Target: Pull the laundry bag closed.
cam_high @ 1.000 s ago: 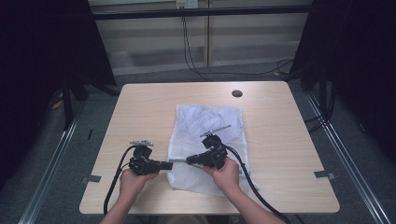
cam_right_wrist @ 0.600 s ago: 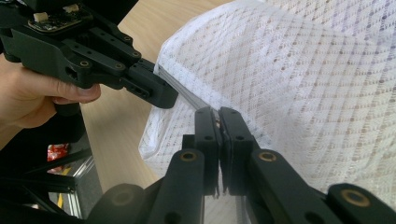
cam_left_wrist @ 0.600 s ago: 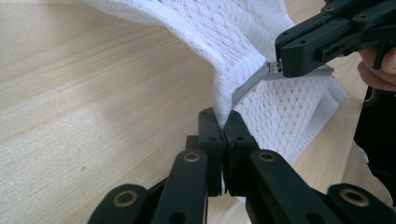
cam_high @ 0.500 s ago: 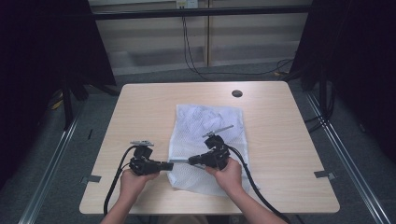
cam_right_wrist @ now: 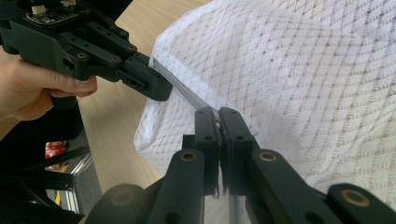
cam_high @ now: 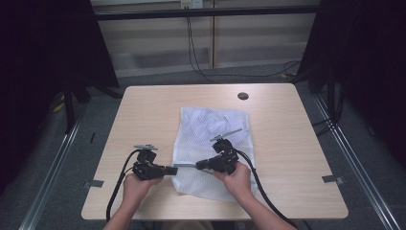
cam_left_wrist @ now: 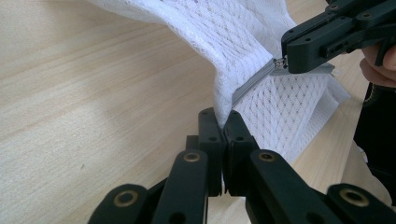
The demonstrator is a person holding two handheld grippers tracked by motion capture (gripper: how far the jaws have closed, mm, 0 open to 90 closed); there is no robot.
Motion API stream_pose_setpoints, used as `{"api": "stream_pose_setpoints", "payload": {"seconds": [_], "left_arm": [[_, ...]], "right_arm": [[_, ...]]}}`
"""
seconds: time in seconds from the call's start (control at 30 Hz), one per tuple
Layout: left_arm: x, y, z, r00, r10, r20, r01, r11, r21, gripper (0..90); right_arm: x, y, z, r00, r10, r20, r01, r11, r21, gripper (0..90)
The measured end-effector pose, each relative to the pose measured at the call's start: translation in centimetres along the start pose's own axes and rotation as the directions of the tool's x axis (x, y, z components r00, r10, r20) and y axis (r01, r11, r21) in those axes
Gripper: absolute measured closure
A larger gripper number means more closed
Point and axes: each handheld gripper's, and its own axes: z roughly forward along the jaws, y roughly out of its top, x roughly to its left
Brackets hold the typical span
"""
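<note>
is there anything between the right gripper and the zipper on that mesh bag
No, nothing visible. The right gripper is shut on the zipper pull of the white mesh bag, and the left gripper pinches the bag's edge at the zipper's end.

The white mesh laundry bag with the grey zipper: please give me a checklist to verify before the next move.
1. Left gripper jaws shut on the white mesh laundry bag at the grey zipper's end: ok.
2. Right gripper jaws shut at the zipper pull: ok.
3. Zipper taut between both grippers: ok.
4. Bag resting on the light wooden table: ok.
5. Zipper open or closed: cannot tell.
</note>
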Motion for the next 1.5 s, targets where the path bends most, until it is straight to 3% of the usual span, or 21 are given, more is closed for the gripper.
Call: {"api": "stream_pose_setpoints", "payload": {"seconds": [0.13, 0.43, 0.93, 1.5], "left_arm": [[0.0, 0.0, -0.1, 0.9999, -0.005, -0.014, 0.005, 1.0000, -0.004, 88.6], [0.1, 0.0, 0.0, 1.0000, -0.004, 0.002, 0.004, 1.0000, 0.005, 88.6], [0.2, 0.0, -0.3, 0.9999, -0.013, -0.009, 0.013, 0.9999, 0.004, 88.7], [0.3, -0.1, -0.2, 0.9998, -0.019, -0.006, 0.019, 0.9998, 0.008, 88.7]], "right_arm": [[0.0, -0.1, -0.1, 1.0000, -0.001, 0.004, 0.001, 1.000, 0.000, 87.1], [-0.5, -0.4, -0.5, 1.0000, 0.007, -0.002, -0.007, 1.000, -0.002, 87.1], [-1.4, -0.9, -1.6, 0.9997, 0.024, 0.006, -0.024, 1.000, -0.005, 87.1], [-1.5, -1.1, -1.8, 0.9999, 0.012, 0.007, -0.012, 1.000, 0.002, 87.1]]}}
